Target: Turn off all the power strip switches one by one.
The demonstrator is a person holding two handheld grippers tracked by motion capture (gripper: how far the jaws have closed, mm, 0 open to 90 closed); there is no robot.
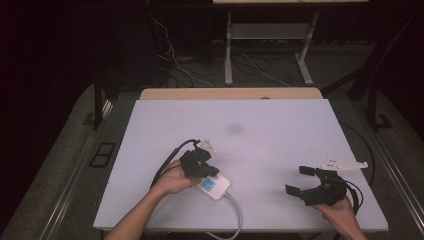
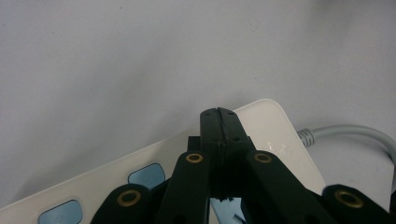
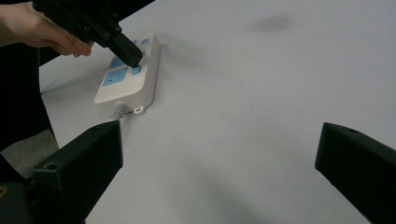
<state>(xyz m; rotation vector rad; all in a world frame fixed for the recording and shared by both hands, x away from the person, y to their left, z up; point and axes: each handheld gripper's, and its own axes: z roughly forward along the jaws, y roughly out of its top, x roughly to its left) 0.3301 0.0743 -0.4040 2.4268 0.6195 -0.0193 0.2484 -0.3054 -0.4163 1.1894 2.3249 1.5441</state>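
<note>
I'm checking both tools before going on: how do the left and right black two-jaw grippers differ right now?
The left black two-jaw gripper has its jaws pressed shut; the right black two-jaw gripper has its jaws spread wide. The left one points down over the white power strip with blue buttons; the right one sits apart from it, over the bare white table top. Both are hand-held and carry a grey plate.

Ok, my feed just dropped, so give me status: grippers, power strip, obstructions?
Left gripper shut, tips down on the power strip. Right gripper open, holding nothing, apart from strip. Strip flat on the table. Nothing in the way.
</note>
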